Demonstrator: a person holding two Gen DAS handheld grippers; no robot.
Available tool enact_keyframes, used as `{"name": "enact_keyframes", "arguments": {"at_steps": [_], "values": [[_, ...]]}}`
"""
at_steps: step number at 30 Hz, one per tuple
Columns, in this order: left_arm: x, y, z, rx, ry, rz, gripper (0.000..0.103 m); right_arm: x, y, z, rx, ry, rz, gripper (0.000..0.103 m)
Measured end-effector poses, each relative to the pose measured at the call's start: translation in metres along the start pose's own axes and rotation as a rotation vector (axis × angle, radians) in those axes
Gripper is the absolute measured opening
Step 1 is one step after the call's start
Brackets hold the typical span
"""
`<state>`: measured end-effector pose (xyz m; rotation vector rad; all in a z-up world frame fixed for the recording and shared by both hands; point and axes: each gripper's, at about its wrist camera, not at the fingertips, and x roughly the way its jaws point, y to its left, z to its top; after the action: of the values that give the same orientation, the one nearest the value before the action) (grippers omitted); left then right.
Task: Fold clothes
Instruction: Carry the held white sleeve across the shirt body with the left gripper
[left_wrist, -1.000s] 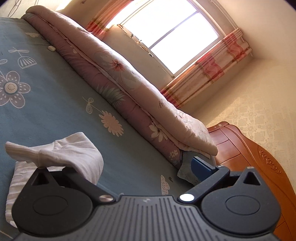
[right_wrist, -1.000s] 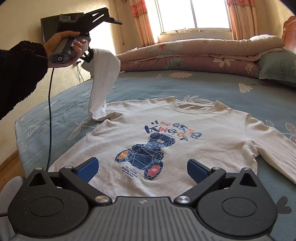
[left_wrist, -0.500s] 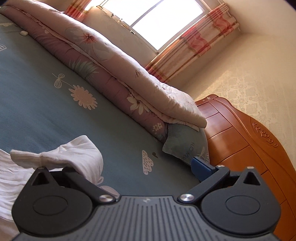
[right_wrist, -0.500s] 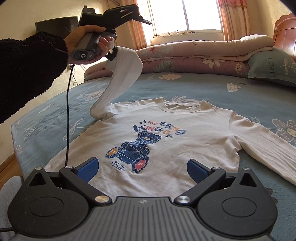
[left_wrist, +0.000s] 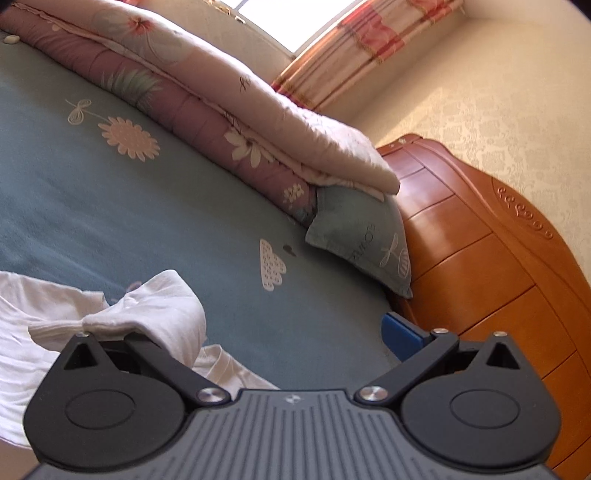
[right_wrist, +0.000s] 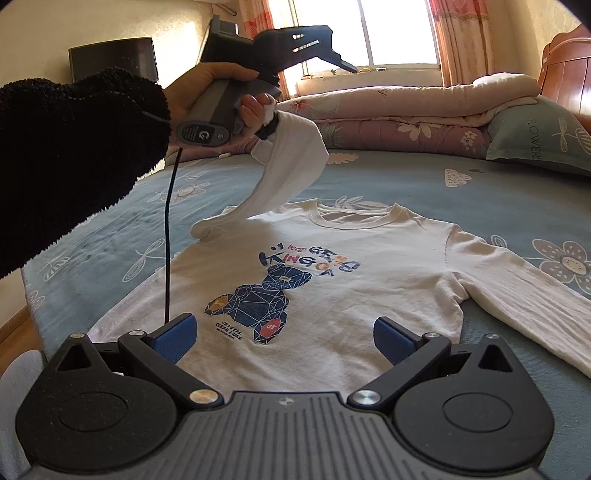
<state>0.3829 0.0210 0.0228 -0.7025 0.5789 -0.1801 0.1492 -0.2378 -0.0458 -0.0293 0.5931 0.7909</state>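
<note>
My left fingers (right_wrist: 271, 122) grip the cuff of the lifted sleeve (right_wrist: 284, 177), hung over the white sweatshirt (right_wrist: 314, 280) lying chest-up on the bed (right_wrist: 388, 184), while my right fingers (right_wrist: 284, 338), spread and empty, hover at its hem, nearer the outstretched right sleeve (right_wrist: 524, 299).
</note>
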Motion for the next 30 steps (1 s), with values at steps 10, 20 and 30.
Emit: {"name": "enact_keyframes", "arguments": {"at_steps": [10, 20, 30], "values": [[0.026, -0.011, -0.016, 0.047, 0.056, 0.003, 0.102, 0.001, 0.000, 0.000, -0.008, 0.005, -0.004, 0.103], [0.069, 0.001, -0.054, 0.099, 0.222, 0.021, 0.102, 0.002, 0.005, -0.002, -0.035, 0.021, -0.008, 0.103], [0.092, 0.016, -0.104, 0.196, 0.422, 0.029, 0.102, 0.004, 0.001, -0.001, -0.035, 0.037, -0.042, 0.103]]}}
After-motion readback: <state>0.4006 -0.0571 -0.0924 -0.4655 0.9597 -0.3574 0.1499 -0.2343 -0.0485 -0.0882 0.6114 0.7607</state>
